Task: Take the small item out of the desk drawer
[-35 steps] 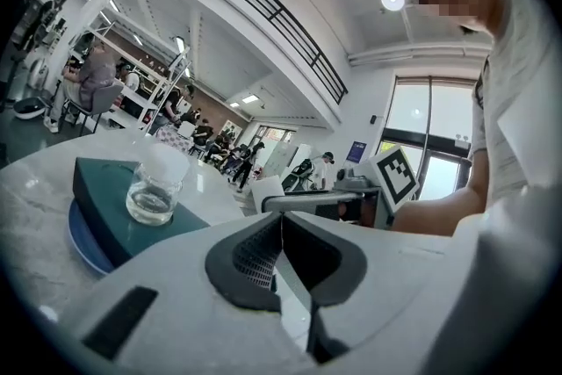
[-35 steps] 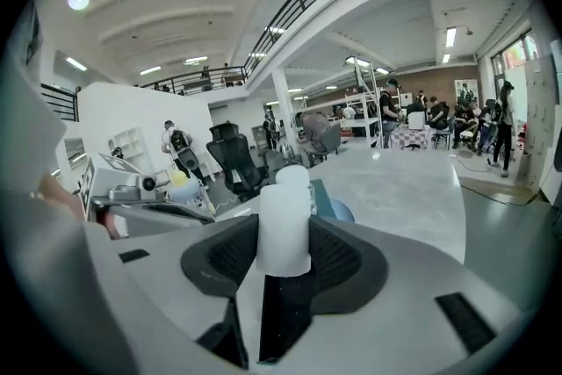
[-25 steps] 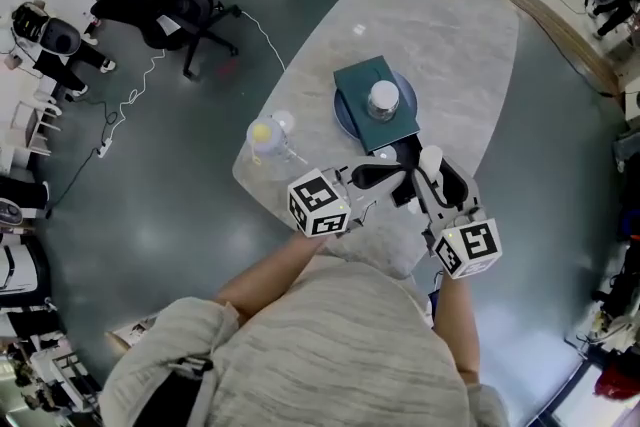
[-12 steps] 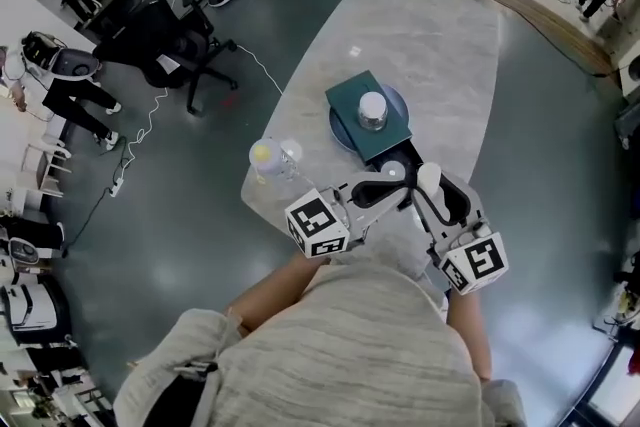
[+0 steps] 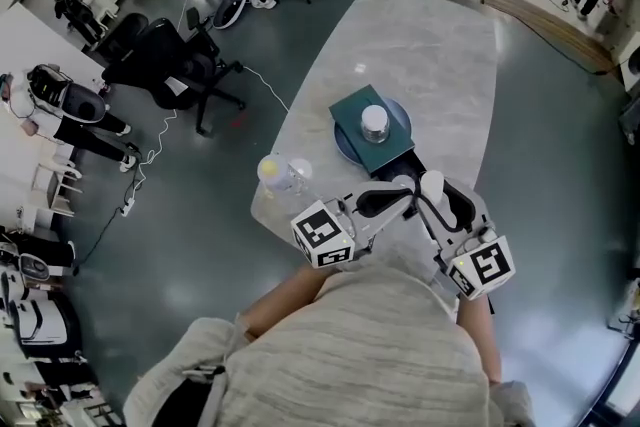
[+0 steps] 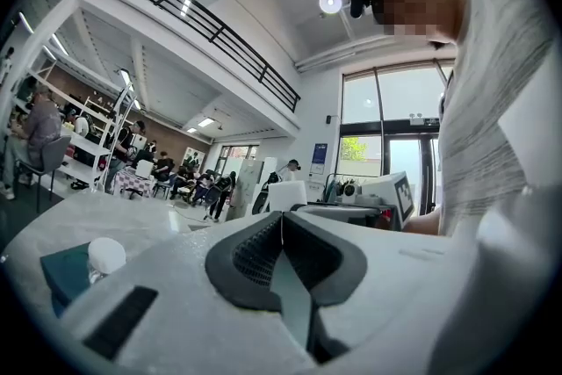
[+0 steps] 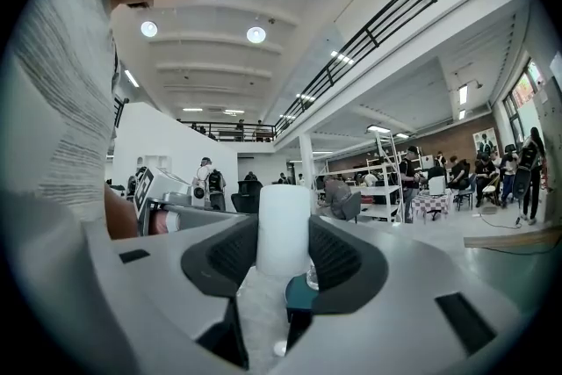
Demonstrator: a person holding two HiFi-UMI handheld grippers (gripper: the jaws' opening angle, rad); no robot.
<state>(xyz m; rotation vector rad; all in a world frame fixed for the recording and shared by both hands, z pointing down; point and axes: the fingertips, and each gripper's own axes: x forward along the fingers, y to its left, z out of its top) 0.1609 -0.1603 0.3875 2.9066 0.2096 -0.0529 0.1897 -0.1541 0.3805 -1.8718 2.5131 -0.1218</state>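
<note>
A teal drawer box (image 5: pixel 355 100) sits on a blue plate (image 5: pixel 342 143) with a white-capped jar (image 5: pixel 374 122) on top. Its black drawer (image 5: pixel 412 165) is pulled out toward me. My right gripper (image 5: pixel 433 191) is shut on a small white cylinder (image 5: pixel 432 183), held just above the drawer's near end. In the right gripper view the cylinder (image 7: pixel 283 228) stands upright between the pads of my right gripper (image 7: pixel 283 252), with the teal box (image 7: pixel 300 294) below. My left gripper (image 5: pixel 405 197) is shut and holds nothing, close beside the right. In its own view my left gripper (image 6: pixel 281 222) shows both pads pressed together.
A clear bottle with a yellow part (image 5: pixel 276 172) lies near the left rim of the grey oval table (image 5: pixel 430 45). Black office chairs (image 5: pixel 165 65) stand on the floor at the left. People and shelves are far off in the hall.
The head view has shifted a little. Both grippers hold nearly the same poses by the drawer, and the right one stays shut on the white cylinder.
</note>
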